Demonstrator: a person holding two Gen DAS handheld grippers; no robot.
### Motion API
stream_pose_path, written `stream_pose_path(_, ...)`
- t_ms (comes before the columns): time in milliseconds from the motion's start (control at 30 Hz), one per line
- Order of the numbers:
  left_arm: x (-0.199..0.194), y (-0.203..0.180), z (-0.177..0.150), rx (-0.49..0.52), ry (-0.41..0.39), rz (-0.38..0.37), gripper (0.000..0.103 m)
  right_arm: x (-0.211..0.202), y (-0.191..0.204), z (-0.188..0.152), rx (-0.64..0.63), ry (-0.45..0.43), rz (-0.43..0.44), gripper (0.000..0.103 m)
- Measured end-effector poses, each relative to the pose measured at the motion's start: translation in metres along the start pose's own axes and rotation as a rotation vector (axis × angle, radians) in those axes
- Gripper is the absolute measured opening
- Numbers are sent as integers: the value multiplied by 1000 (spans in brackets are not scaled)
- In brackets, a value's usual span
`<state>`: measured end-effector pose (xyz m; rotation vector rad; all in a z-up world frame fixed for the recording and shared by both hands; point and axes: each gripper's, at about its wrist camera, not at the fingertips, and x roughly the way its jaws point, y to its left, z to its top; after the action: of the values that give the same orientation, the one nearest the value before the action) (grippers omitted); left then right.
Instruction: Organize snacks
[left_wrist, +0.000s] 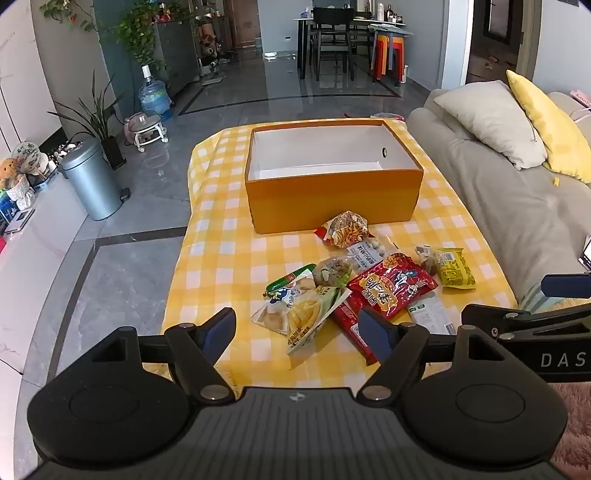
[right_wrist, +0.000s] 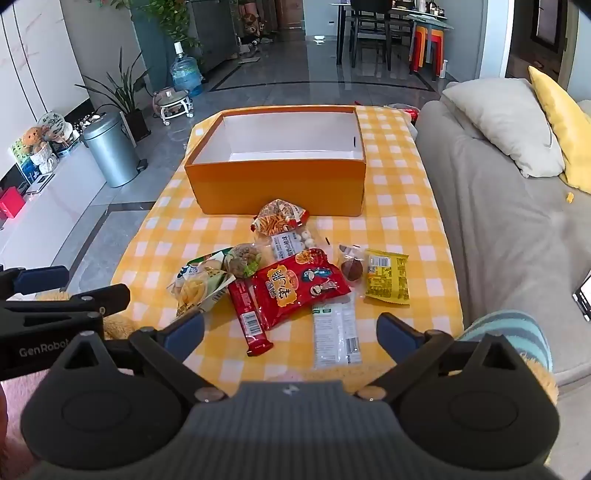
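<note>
Looking down over my left jaws (left_wrist: 297, 330), I see them spread wide and released, with nothing clamped; the pale chip bag (left_wrist: 299, 314) lies on the surface (left_wrist: 221, 258) just beyond the gap between them, and the slim red bar (left_wrist: 349, 328) passes beside my right-hand finger. Further ahead of these jaws sit the big red packet (left_wrist: 391, 288), the green sausage stick (left_wrist: 288, 278) and the yellow packet (left_wrist: 454, 267), all loose on the yellow checked cloth. Beyond the whole pile stands the orange box (left_wrist: 332, 199), open at the top, white inside and holding nothing I can see; a striped snack bag (left_wrist: 347, 227) lies just in front of its near wall. My right jaws (right_wrist: 290, 334) are equally wide and released, hovering above the near edge of the cloth; the white wrapper (right_wrist: 334, 332) and the end of the red bar lie between their tips, untouched. A grey sofa (right_wrist: 498, 206) runs along the right of both jaws
</note>
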<state>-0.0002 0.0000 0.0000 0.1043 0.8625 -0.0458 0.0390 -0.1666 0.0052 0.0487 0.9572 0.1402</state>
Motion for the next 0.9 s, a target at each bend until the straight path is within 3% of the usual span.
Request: stream_pose_path(900, 0, 0, 0, -2, 10, 0, 88, 0, 2, 1, -10, 3, -10, 97)
